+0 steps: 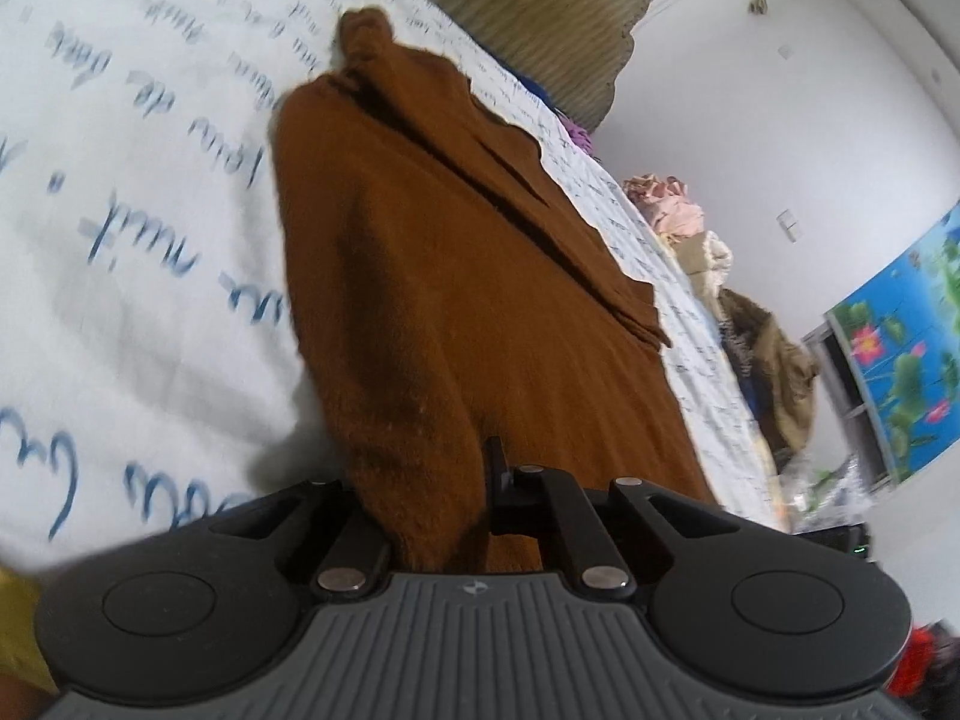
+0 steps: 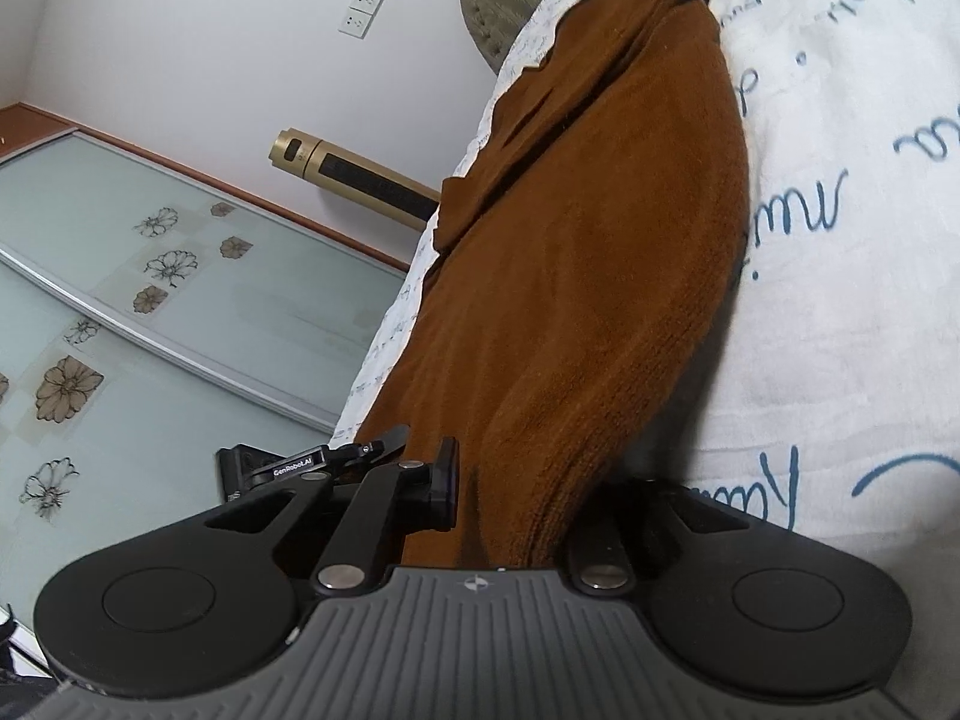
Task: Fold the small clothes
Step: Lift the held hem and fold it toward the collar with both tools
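Only right wrist view shows gold tower fan (image 2: 354, 177) beside brown garment (image 2: 576, 276)

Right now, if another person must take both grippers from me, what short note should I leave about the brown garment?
Left gripper: shut on the near edge of the brown garment.
Right gripper: shut on the same garment's near edge, at another spot.
Garment: lies stretched out lengthwise on the white bedsheet with blue writing, with one side part already folded over along its length.
Done: both edges are gripped.
Left: probably lift the near end and bring it over to the far end, then smooth it.
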### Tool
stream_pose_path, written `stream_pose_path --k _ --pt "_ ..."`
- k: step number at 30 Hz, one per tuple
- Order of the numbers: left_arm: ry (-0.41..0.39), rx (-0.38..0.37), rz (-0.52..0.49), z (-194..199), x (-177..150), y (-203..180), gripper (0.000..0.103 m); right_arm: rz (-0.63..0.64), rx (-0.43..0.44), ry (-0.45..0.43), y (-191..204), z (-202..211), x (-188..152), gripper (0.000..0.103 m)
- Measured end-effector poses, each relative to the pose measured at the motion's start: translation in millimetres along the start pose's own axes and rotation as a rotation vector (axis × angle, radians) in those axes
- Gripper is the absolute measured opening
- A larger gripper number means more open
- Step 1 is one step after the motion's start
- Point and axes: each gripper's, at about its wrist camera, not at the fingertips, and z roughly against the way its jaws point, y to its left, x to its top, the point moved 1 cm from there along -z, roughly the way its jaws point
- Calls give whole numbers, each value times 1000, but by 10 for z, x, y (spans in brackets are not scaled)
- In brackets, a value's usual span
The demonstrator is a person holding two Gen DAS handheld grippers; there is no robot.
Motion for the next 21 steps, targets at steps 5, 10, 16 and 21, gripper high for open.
stream_pose_path --k 5,10,16,21 --pt "-17 12 -3 -96 91 -41 5 18 -18 -25 35 -31 66 14" --pt "-17 -36 27 -112 96 -10 3 55 -48 -24 105 -135 161 12" --pt "13 -37 20 8 -34 16 2 13 -47 31 -51 -136 75 10" --pt "35 -85 122 57 -114 167 3 63 -33 7 -16 -104 -27 18"
